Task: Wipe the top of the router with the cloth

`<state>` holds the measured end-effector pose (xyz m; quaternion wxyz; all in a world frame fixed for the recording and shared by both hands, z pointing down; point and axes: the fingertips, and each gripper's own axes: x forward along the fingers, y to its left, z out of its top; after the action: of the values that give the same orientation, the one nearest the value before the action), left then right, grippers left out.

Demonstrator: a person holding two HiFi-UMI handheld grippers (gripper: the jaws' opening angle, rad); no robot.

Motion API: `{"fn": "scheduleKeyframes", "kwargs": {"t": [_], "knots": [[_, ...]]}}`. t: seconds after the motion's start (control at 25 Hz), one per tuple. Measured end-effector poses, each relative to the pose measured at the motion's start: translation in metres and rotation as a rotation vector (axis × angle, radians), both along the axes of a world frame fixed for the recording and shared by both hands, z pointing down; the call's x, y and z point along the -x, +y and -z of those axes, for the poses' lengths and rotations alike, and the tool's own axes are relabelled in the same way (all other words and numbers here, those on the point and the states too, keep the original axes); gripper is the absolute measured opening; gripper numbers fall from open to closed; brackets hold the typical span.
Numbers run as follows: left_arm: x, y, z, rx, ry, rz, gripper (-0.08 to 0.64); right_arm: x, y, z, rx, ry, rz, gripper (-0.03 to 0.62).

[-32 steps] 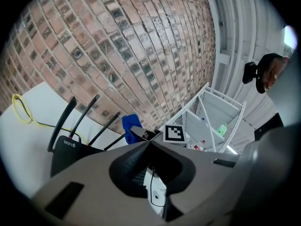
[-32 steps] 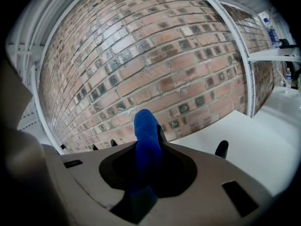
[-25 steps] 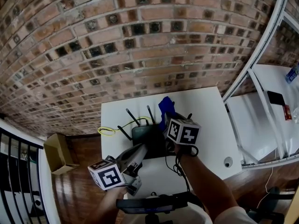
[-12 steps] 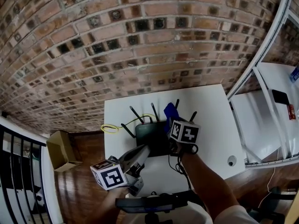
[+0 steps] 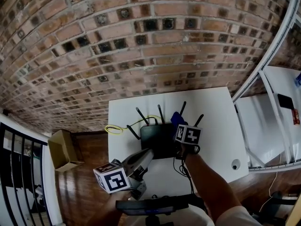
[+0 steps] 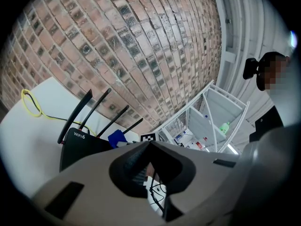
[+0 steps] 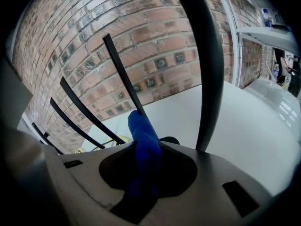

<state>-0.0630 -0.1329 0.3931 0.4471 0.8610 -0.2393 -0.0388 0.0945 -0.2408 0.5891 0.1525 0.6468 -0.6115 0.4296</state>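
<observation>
The flat black router with four thin sticks (image 5: 159, 140) sits at the back of the white table (image 5: 216, 126). The right hand-held gripper (image 7: 143, 166) pinches a bunched-up bright blue cloth (image 7: 141, 131) — right at the router's back right corner. The left hand-held gripper (image 6: 150, 144) is pressed together on nothing — near the router's front edge.

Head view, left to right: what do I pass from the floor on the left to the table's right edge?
Brown cardboard box → yellow cable loop → black router with upright antennas → small round grey disc
</observation>
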Motion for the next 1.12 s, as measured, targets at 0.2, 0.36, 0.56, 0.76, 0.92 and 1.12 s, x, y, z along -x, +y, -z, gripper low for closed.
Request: {"fn": "scheduleKeyframes", "kwargs": {"t": [0.2, 0.36, 0.56, 0.76, 0.92, 1.12], "knots": [[0.007, -0.001, 0.002, 0.000, -0.001, -0.003, 0.017, 0.000, 0.000, -0.004, 0.017, 0.019, -0.005, 0.112], [0.011, 0.000, 0.000, 0.000, -0.008, -0.009, 0.017, 0.000, 0.000, -0.005, 0.015, 0.027, -0.011, 0.112], [0.012, 0.004, 0.001, -0.004, 0.006, -0.024, 0.017, 0.005, 0.006, 0.007, -0.013, 0.013, -0.009, 0.112], [0.005, 0.012, 0.000, -0.005, 0.016, -0.061, 0.017, 0.018, 0.018, 0.044, -0.128, -0.024, 0.088, 0.112], [-0.004, 0.021, 0.002, -0.001, 0.034, -0.105, 0.017, 0.014, 0.035, 0.079, -0.215, -0.038, 0.147, 0.110], [-0.017, 0.034, 0.000, 0.010, 0.065, -0.159, 0.017, -0.003, 0.058, 0.108, -0.273, -0.023, 0.123, 0.110]]}}
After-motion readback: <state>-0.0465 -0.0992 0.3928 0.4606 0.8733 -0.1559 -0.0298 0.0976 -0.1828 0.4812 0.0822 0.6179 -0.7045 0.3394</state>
